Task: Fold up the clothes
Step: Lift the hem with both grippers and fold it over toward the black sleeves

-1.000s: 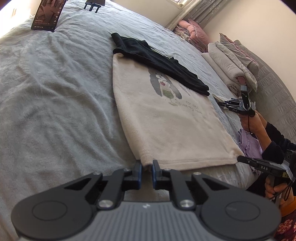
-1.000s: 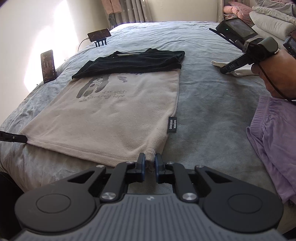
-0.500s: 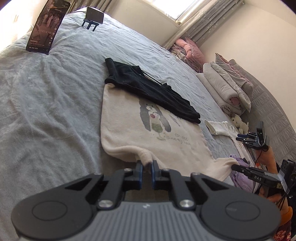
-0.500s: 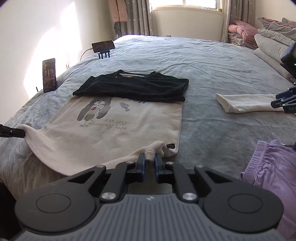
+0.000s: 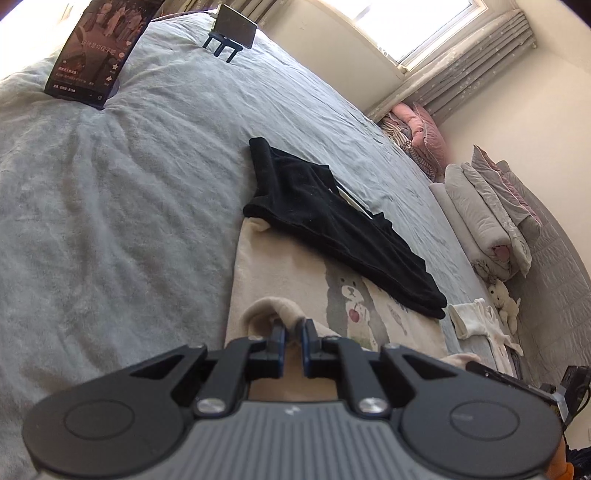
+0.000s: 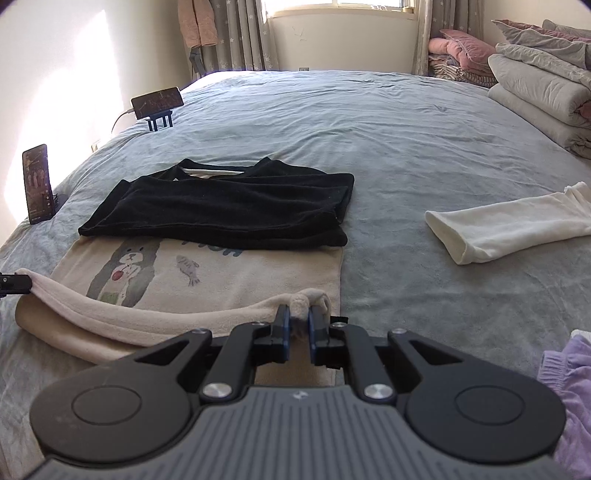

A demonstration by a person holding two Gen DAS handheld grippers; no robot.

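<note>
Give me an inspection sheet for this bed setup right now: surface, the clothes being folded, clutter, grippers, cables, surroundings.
Surface: grey bedspread, wrinkled.
Job's things: cream printed garment, near hem lifted and carried over its own body; folded black top lies on its far end.
Clutter: white garment to the right, purple garment at the near right, upright phone and phone on a stand at the left edge.
Grippers: left gripper and right gripper each shut on a hem corner.
Cables: one white lead into the phone on the stand.
Surroundings: window, curtains, stacked bedding at the right.
</note>
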